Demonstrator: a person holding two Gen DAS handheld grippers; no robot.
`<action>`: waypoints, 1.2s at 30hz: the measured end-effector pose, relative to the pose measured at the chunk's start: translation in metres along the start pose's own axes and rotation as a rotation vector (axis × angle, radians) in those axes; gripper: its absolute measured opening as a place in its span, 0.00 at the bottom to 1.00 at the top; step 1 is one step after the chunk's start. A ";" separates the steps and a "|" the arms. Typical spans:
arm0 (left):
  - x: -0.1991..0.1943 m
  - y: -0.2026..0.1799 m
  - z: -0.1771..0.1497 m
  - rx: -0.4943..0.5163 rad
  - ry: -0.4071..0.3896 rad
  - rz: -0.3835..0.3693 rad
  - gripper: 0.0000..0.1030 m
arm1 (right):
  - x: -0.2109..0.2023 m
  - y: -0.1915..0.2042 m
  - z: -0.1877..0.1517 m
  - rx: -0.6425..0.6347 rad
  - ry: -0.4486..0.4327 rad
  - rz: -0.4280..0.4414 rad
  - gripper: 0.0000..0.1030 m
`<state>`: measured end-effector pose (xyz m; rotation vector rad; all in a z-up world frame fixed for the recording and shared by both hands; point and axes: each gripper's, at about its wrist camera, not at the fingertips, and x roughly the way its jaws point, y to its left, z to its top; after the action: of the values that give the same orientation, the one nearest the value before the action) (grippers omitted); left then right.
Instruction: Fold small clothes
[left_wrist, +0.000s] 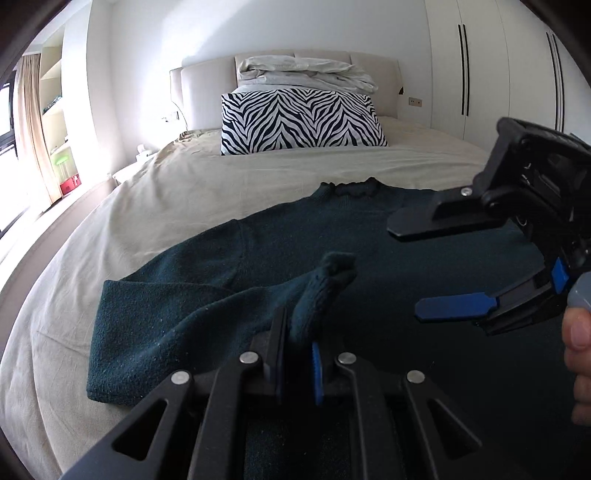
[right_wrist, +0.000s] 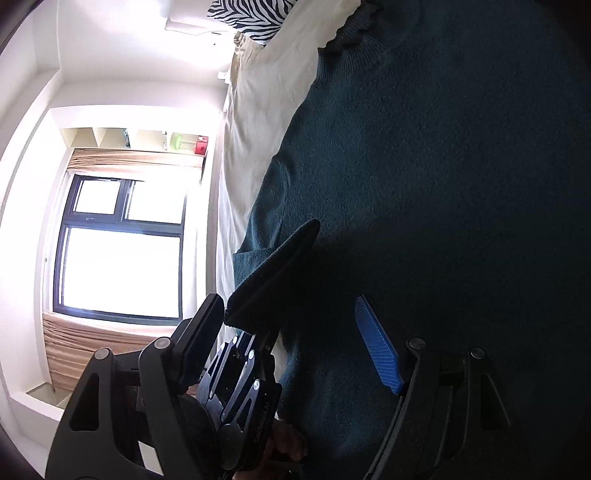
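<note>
Lying flat, sweater (left_wrist: 369, 229) runs lengthwise up bed (left_wrist: 184, 192), collar toward pillow (left_wrist: 301, 122).

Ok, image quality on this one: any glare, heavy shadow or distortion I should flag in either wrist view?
Left wrist view: the window side at left is blown out, and the fisheye bows the bed. Right wrist view: the window glares white, the picture is rolled sideways, and the sweater falls into deep shadow lower right, losing knit detail.

The right gripper (right_wrist: 291, 332) hangs open-jawed over the dark teal sweater (right_wrist: 424, 166), beside the left gripper (right_wrist: 255, 317) pinching its cuff.
</note>
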<state>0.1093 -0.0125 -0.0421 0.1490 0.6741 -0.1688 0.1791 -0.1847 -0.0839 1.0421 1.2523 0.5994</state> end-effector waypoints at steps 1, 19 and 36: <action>-0.002 -0.001 -0.001 0.009 -0.003 0.005 0.12 | 0.011 0.001 0.001 0.008 0.015 0.006 0.65; -0.048 0.053 -0.005 -0.256 -0.082 -0.107 0.54 | 0.005 0.060 0.038 -0.322 -0.065 -0.257 0.07; 0.003 0.167 0.018 -0.650 -0.003 -0.284 0.38 | -0.108 -0.047 0.088 -0.139 -0.287 -0.461 0.07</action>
<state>0.1567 0.1468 -0.0159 -0.5724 0.7156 -0.2133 0.2273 -0.3233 -0.0766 0.6629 1.1266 0.1701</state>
